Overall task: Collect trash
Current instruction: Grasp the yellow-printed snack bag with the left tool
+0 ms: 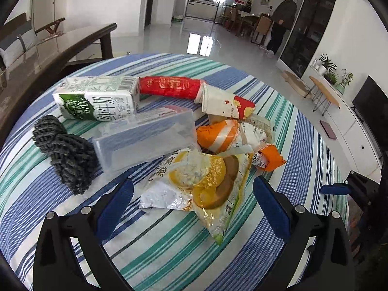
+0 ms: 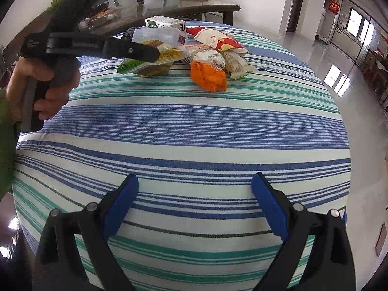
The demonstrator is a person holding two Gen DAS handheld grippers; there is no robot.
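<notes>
now left gripper gapes empty above the yellow wrapper.

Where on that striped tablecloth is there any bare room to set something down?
The near half of the tablecloth is bare, from the right gripper up to the orange wrapper. The far side is crowded: milk carton, clear plastic box, paper cup and yellow snack bag overlap.
</notes>
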